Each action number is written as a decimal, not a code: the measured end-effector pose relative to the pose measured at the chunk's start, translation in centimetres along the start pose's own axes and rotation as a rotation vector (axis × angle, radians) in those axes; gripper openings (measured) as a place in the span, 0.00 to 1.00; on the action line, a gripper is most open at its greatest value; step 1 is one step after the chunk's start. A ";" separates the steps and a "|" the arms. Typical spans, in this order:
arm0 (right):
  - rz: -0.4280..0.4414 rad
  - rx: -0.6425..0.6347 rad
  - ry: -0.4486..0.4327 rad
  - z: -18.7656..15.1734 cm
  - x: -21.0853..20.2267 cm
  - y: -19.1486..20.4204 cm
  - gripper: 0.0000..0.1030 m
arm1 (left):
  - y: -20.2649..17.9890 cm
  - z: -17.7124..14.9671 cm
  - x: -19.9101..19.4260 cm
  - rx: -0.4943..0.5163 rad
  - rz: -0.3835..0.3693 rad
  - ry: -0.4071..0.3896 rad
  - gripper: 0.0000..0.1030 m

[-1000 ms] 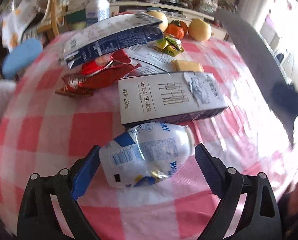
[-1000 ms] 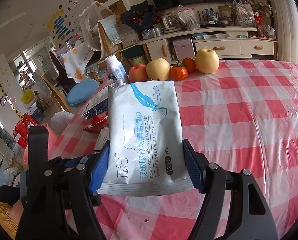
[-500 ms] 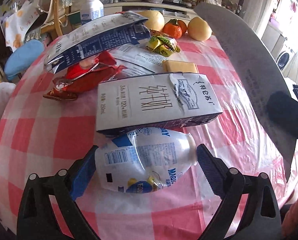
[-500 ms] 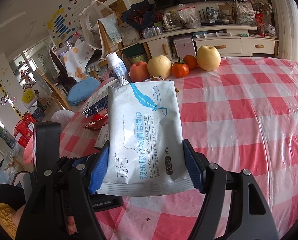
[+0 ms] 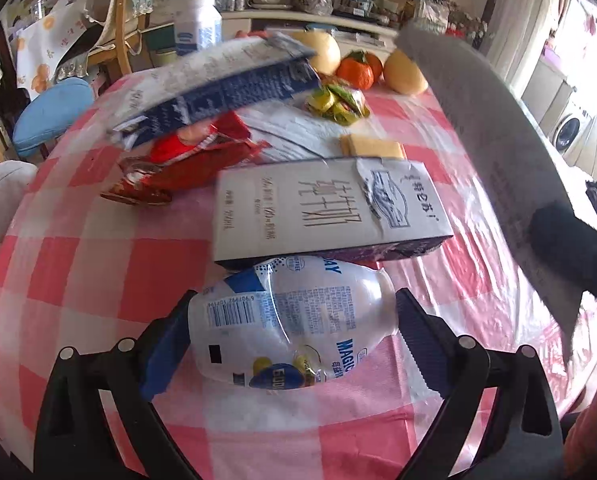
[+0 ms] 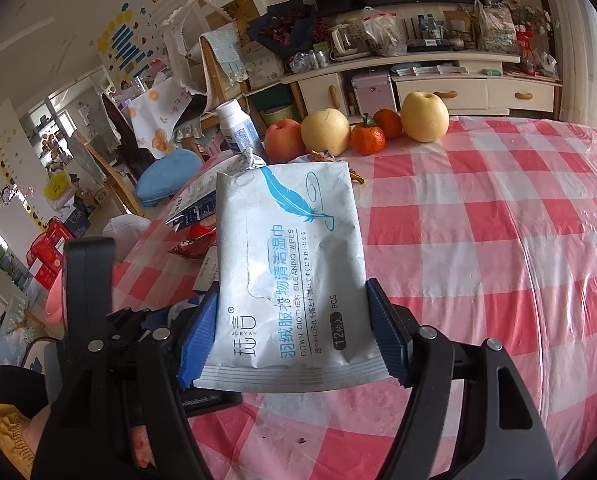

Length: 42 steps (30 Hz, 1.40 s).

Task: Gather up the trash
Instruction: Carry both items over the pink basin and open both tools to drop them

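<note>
A crushed white-and-blue plastic drink bottle [image 5: 294, 320] lies on its side on the red-checked tablecloth [image 5: 78, 280]. My left gripper [image 5: 292, 336] stands wide open astride it, one blue pad at each end; I see no squeeze. Just beyond the bottle lies a white milk carton [image 5: 330, 208]. My right gripper [image 6: 294, 320] is shut on a white pack of cleaning wipes [image 6: 290, 248], held above the table. That pack [image 5: 478, 132] also hangs at the right of the left wrist view.
More litter lies further back: a blue-and-white carton [image 5: 218, 84], a red wrapper [image 5: 186, 164], a yellow-green wrapper [image 5: 338, 100] and a yellow pad [image 5: 372, 147]. Fruit [image 6: 424, 116] and a white bottle [image 6: 238, 128] stand at the far edge. Chairs crowd the left side.
In the left wrist view the bottle has gone from tilted to lying straight across between the fingers, and the carton has slid slightly left. The right gripper and its wipes pack have kept still.
</note>
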State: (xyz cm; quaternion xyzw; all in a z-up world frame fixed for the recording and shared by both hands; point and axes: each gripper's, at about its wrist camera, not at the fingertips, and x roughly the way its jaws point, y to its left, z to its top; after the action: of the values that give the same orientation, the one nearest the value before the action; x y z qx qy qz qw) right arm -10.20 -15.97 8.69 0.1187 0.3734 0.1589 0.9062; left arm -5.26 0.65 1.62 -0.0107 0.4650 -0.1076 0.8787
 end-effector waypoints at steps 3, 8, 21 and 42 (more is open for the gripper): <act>-0.002 -0.010 -0.002 0.3 -0.1 0.7 0.68 | 1.3 0.1 -1.7 -0.025 0.000 -0.039 0.91; 0.018 -0.017 0.004 0.5 0.0 2.3 0.68 | 5.4 0.3 -4.7 -0.109 0.016 -0.097 0.91; 0.191 -0.184 0.080 1.8 3.9 17.0 0.69 | 24.2 0.4 -15.0 -0.483 0.193 -0.232 0.92; 0.309 -0.453 0.196 1.4 17.7 40.0 0.89 | 48.0 -4.8 -14.9 -1.014 0.289 -0.207 0.92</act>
State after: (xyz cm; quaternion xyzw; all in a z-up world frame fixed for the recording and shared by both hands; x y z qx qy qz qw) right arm -5.32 27.40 11.75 -0.0470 0.3916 0.3849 0.8345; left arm -8.68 50.88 5.38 -0.3801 0.3664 0.2543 0.8103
